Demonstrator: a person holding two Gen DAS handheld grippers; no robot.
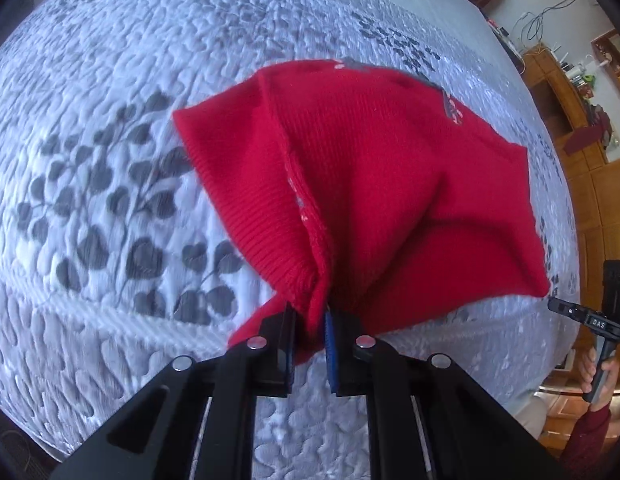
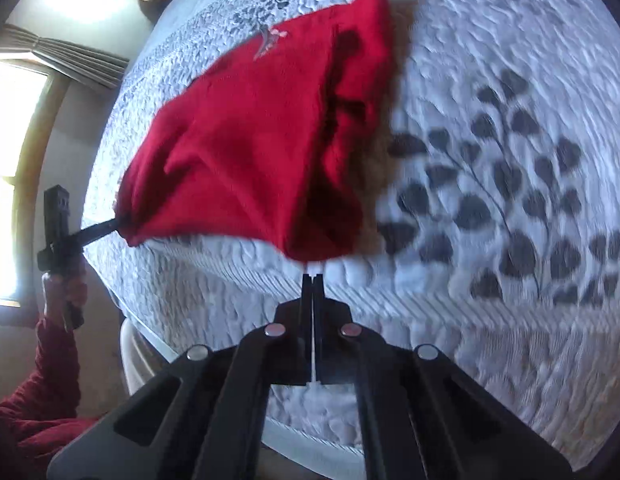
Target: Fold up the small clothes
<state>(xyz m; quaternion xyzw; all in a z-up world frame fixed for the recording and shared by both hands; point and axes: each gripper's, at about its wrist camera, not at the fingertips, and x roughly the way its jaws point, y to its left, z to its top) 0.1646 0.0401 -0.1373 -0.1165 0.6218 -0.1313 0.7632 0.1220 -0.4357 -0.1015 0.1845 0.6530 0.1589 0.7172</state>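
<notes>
A small red knit garment hangs stretched above the bed between both grippers. In the left wrist view my left gripper is shut on a bunched corner of its ribbed hem, with cloth pinched between the blue pads. The right gripper shows at the garment's far right corner. In the right wrist view my right gripper has its fingers together, nipping the very tip of the red garment. The left gripper holds the opposite corner. Grey and white embroidery marks the cloth's far end.
A white quilted bedspread with grey leaf print lies under everything. Wooden shelves stand past the bed's right side, and a bright window past the left. A hand in a red sleeve grips the left tool.
</notes>
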